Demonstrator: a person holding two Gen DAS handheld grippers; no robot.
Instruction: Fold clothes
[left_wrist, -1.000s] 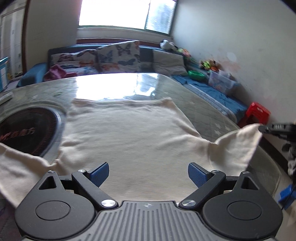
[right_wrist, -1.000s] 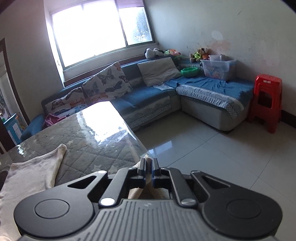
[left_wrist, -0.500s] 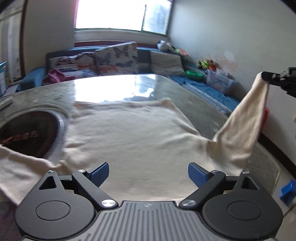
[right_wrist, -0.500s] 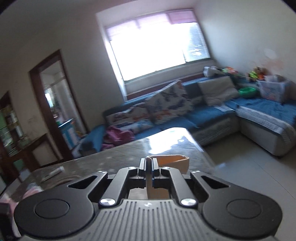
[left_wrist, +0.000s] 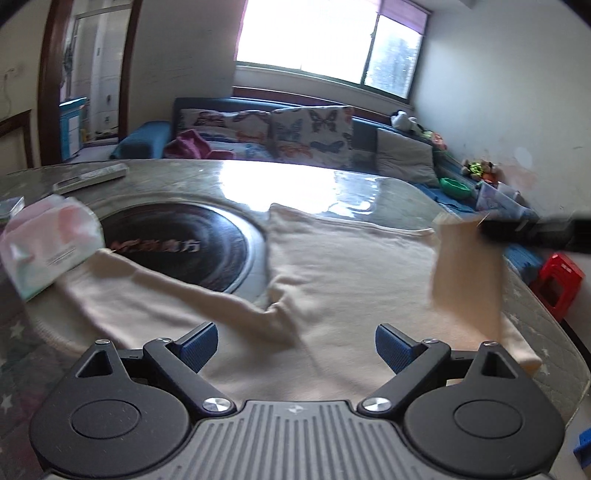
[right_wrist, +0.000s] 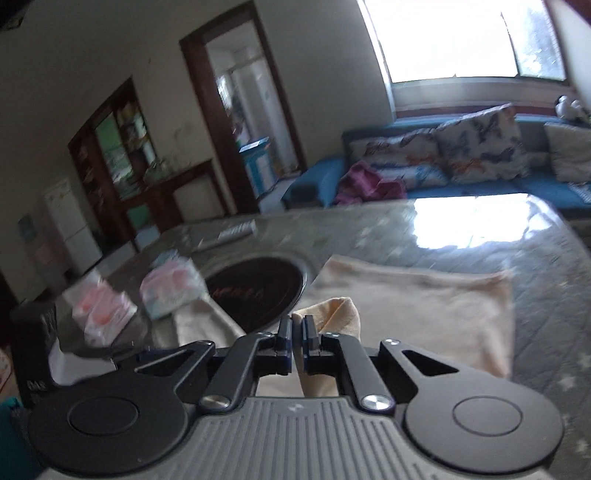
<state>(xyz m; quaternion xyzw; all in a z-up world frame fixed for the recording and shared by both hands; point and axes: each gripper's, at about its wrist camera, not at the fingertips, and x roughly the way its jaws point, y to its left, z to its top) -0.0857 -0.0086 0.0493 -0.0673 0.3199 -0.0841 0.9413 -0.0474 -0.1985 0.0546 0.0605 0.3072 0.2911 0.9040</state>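
Pinching a sleeve (right_wrist: 334, 314) of the cream shirt (left_wrist: 354, 266), the right gripper (right_wrist: 294, 347) is seen with its jaws pressed together on the cloth, a fold of which bulges out just past the fingertips. In the left wrist view the same sleeve is seen lifted off the table (left_wrist: 295, 181) at the right side, with its end held up by the dark, blurred right gripper (left_wrist: 524, 230).

The left gripper (left_wrist: 295, 345) is held with its jaws wide apart, and nothing is gripped between the blue pads (left_wrist: 197, 343); it is poised above the near part of the shirt.

The body of the shirt is spread flat on the table, on a quilted cover under a glossy sheet. The other sleeve (left_wrist: 166, 291) is laid out to the left, across the rim of a round black plate (left_wrist: 184, 247) set into the tabletop. Beside that plate a packet of tissues (left_wrist: 48, 243) is found, touching the end of the sleeve, and a remote control (left_wrist: 90, 177) is seen farther back. A blue sofa (left_wrist: 155, 140) with butterfly cushions (left_wrist: 314, 129) is placed under the window, and a red stool (left_wrist: 557, 284) is seen at the right.
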